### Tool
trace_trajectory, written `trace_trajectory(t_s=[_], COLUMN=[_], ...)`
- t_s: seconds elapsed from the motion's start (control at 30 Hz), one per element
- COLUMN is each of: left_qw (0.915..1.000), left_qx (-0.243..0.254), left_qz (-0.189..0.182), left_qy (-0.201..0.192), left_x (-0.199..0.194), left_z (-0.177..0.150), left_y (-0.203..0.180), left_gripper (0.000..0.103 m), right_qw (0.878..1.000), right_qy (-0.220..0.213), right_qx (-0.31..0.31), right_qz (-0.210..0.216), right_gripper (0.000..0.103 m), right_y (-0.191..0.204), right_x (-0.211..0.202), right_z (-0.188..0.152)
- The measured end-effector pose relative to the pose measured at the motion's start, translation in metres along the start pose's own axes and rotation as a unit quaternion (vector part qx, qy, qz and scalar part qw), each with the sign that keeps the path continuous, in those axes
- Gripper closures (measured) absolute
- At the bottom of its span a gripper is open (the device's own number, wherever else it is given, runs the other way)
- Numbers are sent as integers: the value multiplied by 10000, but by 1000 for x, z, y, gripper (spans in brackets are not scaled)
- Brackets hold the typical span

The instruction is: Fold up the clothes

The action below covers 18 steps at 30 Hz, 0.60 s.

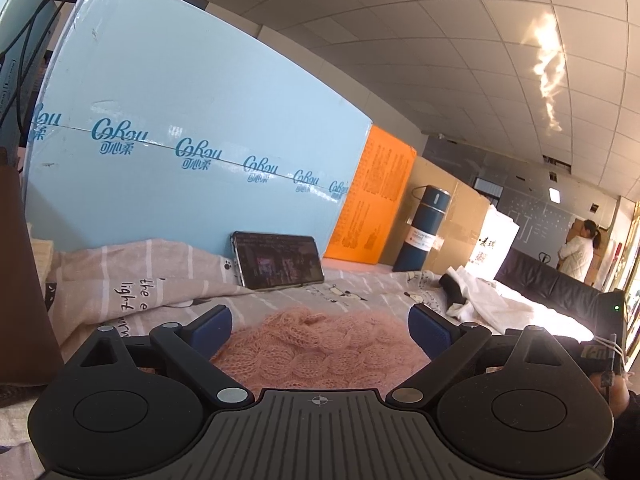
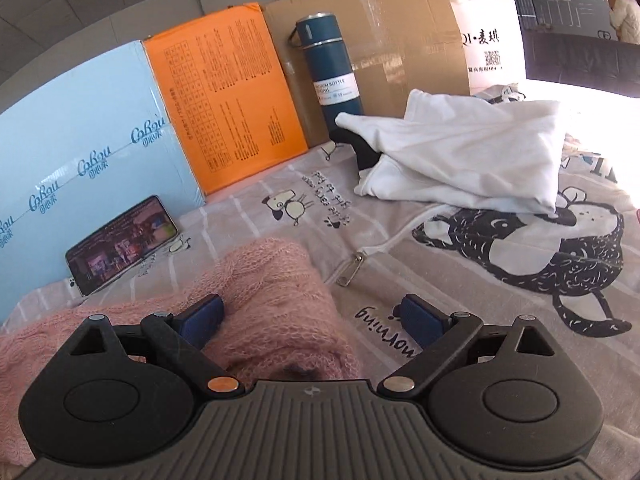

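Observation:
A pink knitted sweater [image 1: 320, 340] lies bunched on a grey patterned bedsheet [image 1: 360, 284]. My left gripper [image 1: 320, 326] hangs just above it, jaws wide open, with nothing pressed between the blue pads. In the right wrist view the same pink sweater [image 2: 272, 292] fills the lower left. My right gripper [image 2: 312, 316] is open over the sweater's right edge; its left pad [image 2: 204, 316] is against the knit while the right pad stands over bare bedsheet [image 2: 460, 272]. A white garment [image 2: 472, 152] lies crumpled farther back on the right, over something black.
A phone [image 2: 120, 244] leans against a light-blue box [image 2: 80, 136] at the back left. An orange board [image 2: 228, 96], a brown carton [image 2: 392, 36], a dark-blue bottle [image 2: 328, 64] and a white bag [image 2: 492, 48] line the back. A person [image 1: 580, 248] stands far off.

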<state>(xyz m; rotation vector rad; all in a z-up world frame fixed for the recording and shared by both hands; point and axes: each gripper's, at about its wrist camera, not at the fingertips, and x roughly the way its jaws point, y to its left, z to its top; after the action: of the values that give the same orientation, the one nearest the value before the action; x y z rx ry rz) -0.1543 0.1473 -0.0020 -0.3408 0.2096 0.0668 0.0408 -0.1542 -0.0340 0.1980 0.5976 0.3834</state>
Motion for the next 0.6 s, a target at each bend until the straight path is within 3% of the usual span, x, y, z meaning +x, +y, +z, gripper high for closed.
trace_trajectory(t_s=[0.1, 0.23, 0.33, 0.6], left_qw=[10000, 10000, 10000, 9998], left_qx=[-7, -26, -42, -23], left_qz=[-17, -37, -45, -174], left_qy=[15, -3, -21, 48], left_x=[0, 0, 0, 0], left_z=[0, 1, 1, 1], left_y=[0, 0, 1, -1], left_gripper=[6, 6, 6, 6], right_qw=[9998, 9983, 9974, 9898], right_qy=[92, 37, -384, -1371], right_qx=[-7, -9, -291, -369], right_qz=[176, 583, 529, -103], right_gripper=[14, 58, 75, 82], right_y=[3, 8, 17, 9], right_x=[4, -2, -15, -43], right_z=[-2, -5, -5, 11])
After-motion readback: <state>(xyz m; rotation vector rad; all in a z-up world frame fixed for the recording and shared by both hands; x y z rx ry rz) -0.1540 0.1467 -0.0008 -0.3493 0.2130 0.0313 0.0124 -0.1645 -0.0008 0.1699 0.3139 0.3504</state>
